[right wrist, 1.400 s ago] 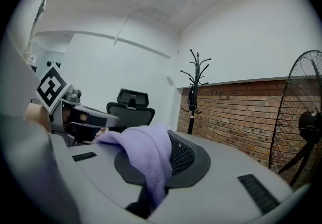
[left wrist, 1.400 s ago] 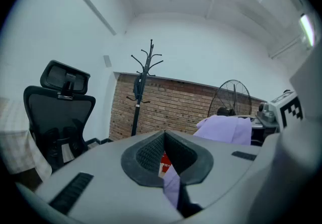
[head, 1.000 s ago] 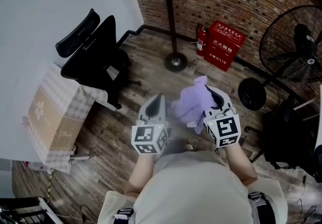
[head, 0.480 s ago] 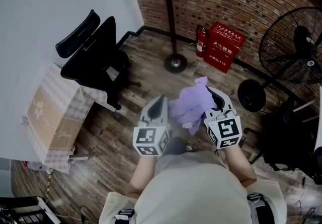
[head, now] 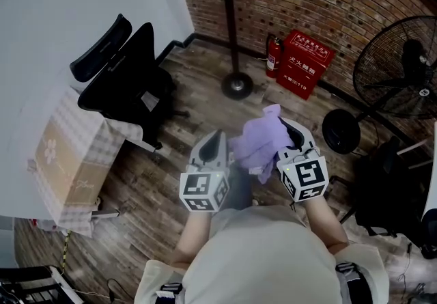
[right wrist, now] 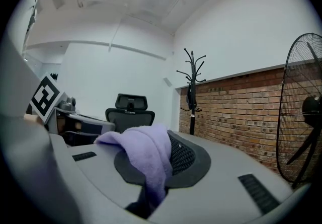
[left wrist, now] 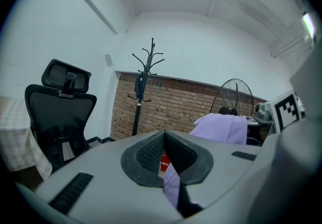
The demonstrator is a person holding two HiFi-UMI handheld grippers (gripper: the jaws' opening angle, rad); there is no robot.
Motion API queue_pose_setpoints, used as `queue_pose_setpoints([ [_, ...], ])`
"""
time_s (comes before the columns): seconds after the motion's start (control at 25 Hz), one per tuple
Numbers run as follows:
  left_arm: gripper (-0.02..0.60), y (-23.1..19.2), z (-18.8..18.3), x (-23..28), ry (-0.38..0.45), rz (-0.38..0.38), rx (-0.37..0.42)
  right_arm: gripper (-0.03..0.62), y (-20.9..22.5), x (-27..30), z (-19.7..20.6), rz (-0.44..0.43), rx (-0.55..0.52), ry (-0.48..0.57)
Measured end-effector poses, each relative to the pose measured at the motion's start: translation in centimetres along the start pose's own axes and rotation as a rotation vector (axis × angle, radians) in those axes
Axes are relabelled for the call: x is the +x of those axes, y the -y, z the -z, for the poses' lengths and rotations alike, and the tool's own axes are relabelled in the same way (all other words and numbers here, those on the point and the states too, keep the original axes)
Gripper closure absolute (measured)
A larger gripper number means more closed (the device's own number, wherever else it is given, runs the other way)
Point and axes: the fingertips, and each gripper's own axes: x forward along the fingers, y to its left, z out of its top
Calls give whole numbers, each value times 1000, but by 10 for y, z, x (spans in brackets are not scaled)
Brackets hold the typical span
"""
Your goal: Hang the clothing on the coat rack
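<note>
A light purple garment [head: 258, 143] hangs bunched between my two grippers, in front of my body. My left gripper [head: 217, 136] is shut on its left edge; in the left gripper view a purple strip [left wrist: 171, 188] is pinched low between the jaws [left wrist: 164, 140]. My right gripper [head: 292, 128] is shut on the other side, where the cloth [right wrist: 146, 155] drapes over one jaw and runs down into the gap [right wrist: 168, 143]. The black coat rack [head: 229, 16] stands ahead by the brick wall, well beyond both grippers. A dark item [left wrist: 138, 85] hangs on it.
A black office chair [head: 130, 77] stands to the left, beside a table with a checked cloth and a cardboard box [head: 68, 159]. A red fire-equipment box [head: 304, 60] and an extinguisher [head: 274, 54] sit by the wall. A large standing fan [head: 399, 70] is on the right.
</note>
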Motion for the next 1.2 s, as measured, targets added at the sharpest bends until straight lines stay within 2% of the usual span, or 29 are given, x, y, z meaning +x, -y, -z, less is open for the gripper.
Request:
queue_pose_setpoints([
  [0.44,577,-22,-18,76,-2,35,9,571,43,64,-4,20,-10,-1],
  [1.2,577,-125,-81,222,6,59,2,571,116,229,-47,88,-71,-11],
])
